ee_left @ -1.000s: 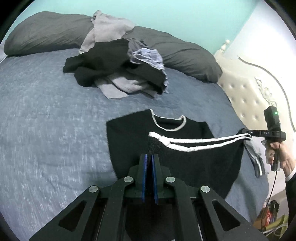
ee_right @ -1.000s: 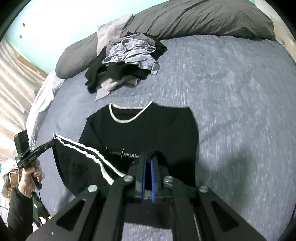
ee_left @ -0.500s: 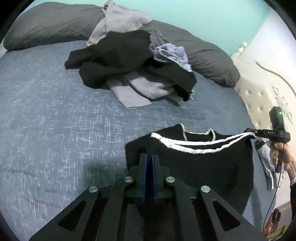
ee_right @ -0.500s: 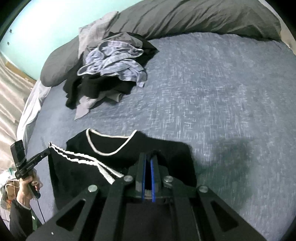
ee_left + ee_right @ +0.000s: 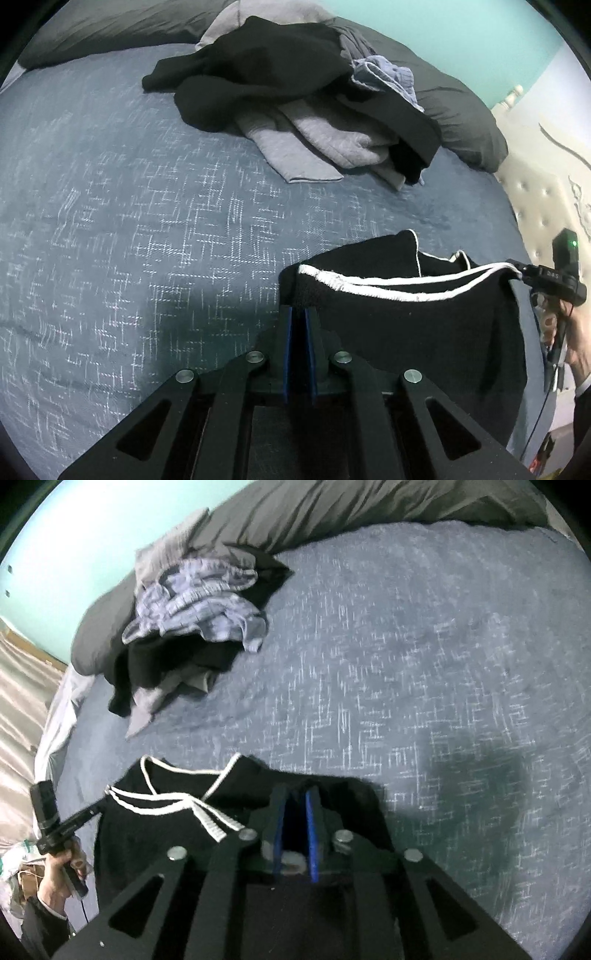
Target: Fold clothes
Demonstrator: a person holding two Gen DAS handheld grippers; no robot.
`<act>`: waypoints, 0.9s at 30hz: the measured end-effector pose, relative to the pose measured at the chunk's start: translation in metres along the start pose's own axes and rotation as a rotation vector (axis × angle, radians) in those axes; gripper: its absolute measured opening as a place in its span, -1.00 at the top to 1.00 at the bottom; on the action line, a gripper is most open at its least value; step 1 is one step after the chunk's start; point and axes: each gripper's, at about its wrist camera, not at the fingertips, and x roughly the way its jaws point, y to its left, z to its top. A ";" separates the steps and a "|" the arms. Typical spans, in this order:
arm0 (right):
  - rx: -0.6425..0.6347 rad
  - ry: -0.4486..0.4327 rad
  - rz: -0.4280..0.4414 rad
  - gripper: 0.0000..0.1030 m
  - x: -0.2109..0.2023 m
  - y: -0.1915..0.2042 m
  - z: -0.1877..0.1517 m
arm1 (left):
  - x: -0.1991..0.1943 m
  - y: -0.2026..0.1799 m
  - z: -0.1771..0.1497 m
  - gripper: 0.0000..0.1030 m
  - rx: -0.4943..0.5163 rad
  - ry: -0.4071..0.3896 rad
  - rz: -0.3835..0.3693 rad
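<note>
A wide bed (image 5: 110, 206) under a blue-grey cover fills both wrist views, with dark grey pillows (image 5: 332, 509) along its far edge. A heap of unfolded clothes (image 5: 295, 96), black, pale grey and light blue, lies against the pillows and looks untouched. That heap appears to be most of the work left.

Nearer the cameras, a black top (image 5: 424, 325) with white trim lies at the near edge of the bed. Its white-banded hem (image 5: 388, 288) has been carried up over the body to just short of the white-edged neckline (image 5: 184, 771), so one lengthwise fold looks close to laid. Any further folds on this top are not yet done.

The left gripper (image 5: 298, 314) is clamped on the hem's left corner, the black cloth pinched between its blue pads (image 5: 290, 332). The right gripper (image 5: 295, 797) has its jaws opening, a gap showing between the pads; the black cloth lies at their tips and looks loose rather than pinched
</note>
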 end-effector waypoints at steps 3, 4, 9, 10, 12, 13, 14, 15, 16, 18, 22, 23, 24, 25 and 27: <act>0.054 -0.092 0.013 0.03 -0.023 -0.013 0.004 | -0.007 -0.002 -0.001 0.80 -0.003 -0.010 0.004; 0.082 -0.118 0.027 0.03 -0.031 -0.018 0.004 | -0.010 -0.003 -0.002 0.73 -0.003 -0.014 0.006; 0.013 -0.114 0.029 0.03 -0.048 -0.019 -0.008 | -0.028 -0.006 -0.009 0.41 -0.005 -0.030 0.004; -0.009 -0.111 0.018 0.03 -0.049 -0.017 -0.011 | -0.029 -0.007 -0.011 0.34 -0.003 -0.027 0.005; -0.053 -0.103 0.004 0.03 -0.048 -0.014 -0.017 | -0.030 -0.008 -0.015 0.32 0.003 -0.022 0.005; -0.072 -0.099 -0.003 0.03 -0.046 -0.010 -0.020 | -0.029 -0.009 -0.016 0.32 0.006 -0.019 0.007; -0.083 -0.093 -0.011 0.03 -0.042 -0.008 -0.022 | -0.027 -0.010 -0.017 0.32 0.008 -0.016 0.009; -0.095 -0.088 -0.019 0.03 -0.039 -0.005 -0.024 | -0.026 -0.010 -0.017 0.32 0.010 -0.013 0.010; -0.119 -0.083 -0.037 0.03 -0.034 -0.001 -0.025 | -0.024 -0.010 -0.017 0.32 0.008 -0.013 0.010; -0.165 -0.077 -0.074 0.03 -0.026 0.006 -0.026 | -0.021 -0.008 -0.017 0.32 0.009 -0.013 0.016; -0.275 -0.066 -0.139 0.03 -0.005 0.019 -0.025 | -0.012 -0.004 -0.013 0.32 0.012 -0.019 0.034; -0.303 -0.060 -0.155 0.03 0.000 0.023 -0.025 | -0.010 -0.004 -0.012 0.32 0.009 -0.020 0.030; -0.324 -0.058 -0.164 0.03 0.004 0.026 -0.026 | -0.009 -0.004 -0.010 0.32 0.012 -0.022 0.027; -0.356 -0.049 -0.168 0.03 0.010 0.030 -0.026 | -0.007 -0.005 -0.009 0.32 0.018 -0.024 0.026; -0.394 -0.038 -0.204 0.11 0.019 0.033 -0.026 | -0.004 -0.007 -0.006 0.32 0.036 -0.024 0.030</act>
